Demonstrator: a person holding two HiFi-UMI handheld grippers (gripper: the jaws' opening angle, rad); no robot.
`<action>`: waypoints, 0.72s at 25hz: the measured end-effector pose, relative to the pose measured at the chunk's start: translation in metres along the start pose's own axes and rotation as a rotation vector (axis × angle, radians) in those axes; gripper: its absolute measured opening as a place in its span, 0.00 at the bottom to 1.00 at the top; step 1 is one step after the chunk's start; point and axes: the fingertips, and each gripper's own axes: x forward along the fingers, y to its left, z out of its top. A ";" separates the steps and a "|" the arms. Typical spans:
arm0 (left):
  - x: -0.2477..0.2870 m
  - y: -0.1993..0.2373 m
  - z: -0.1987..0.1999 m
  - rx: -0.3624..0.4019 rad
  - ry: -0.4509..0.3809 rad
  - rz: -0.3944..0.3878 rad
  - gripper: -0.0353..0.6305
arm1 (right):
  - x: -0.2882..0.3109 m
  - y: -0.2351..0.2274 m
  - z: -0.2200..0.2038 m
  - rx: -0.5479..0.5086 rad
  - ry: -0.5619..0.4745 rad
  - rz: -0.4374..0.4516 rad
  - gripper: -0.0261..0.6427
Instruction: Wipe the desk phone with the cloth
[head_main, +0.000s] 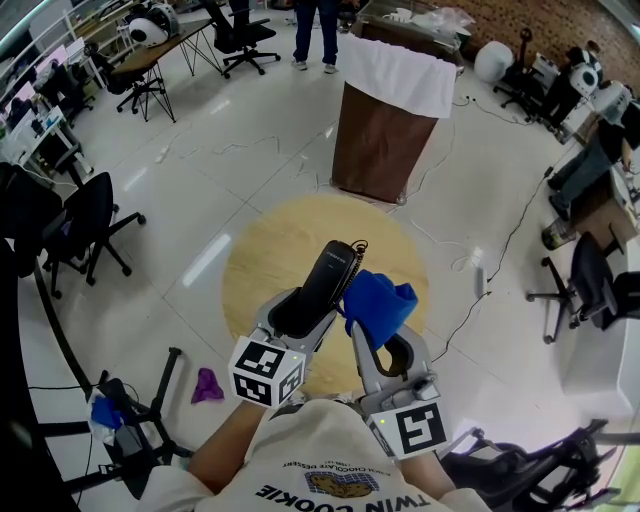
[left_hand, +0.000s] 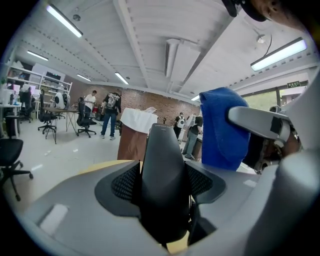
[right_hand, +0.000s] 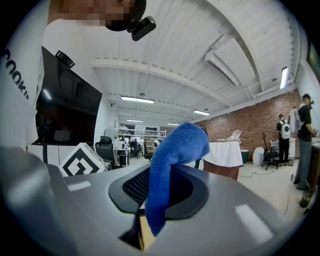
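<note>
I hold a black phone handset (head_main: 330, 278) up over the round wooden table (head_main: 262, 250), with my left gripper (head_main: 303, 316) shut on its lower end. In the left gripper view the handset (left_hand: 165, 180) stands upright between the jaws of the left gripper (left_hand: 166, 205). A blue cloth (head_main: 381, 304) is pinched in my right gripper (head_main: 386, 350) and lies against the handset's right side. The cloth (left_hand: 222, 128) hangs just to the right in the left gripper view. In the right gripper view it (right_hand: 171, 155) droops out of the shut right gripper (right_hand: 159, 202). The phone's base is hidden.
A brown bin with a white liner (head_main: 386, 120) stands beyond the table. Office chairs (head_main: 85, 225) are at the left and right (head_main: 590, 285). A purple rag (head_main: 207, 385) and cables (head_main: 480, 290) lie on the white floor. People (head_main: 316, 30) stand far back.
</note>
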 end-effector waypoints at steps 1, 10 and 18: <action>-0.001 -0.002 0.002 0.005 -0.008 -0.002 0.46 | 0.001 0.002 0.007 -0.004 -0.015 0.011 0.13; -0.004 -0.017 0.014 0.032 -0.050 -0.025 0.46 | 0.028 0.050 0.063 -0.006 -0.120 0.264 0.13; -0.008 -0.016 0.016 0.015 -0.066 -0.027 0.46 | 0.043 0.059 0.031 -0.045 -0.027 0.263 0.13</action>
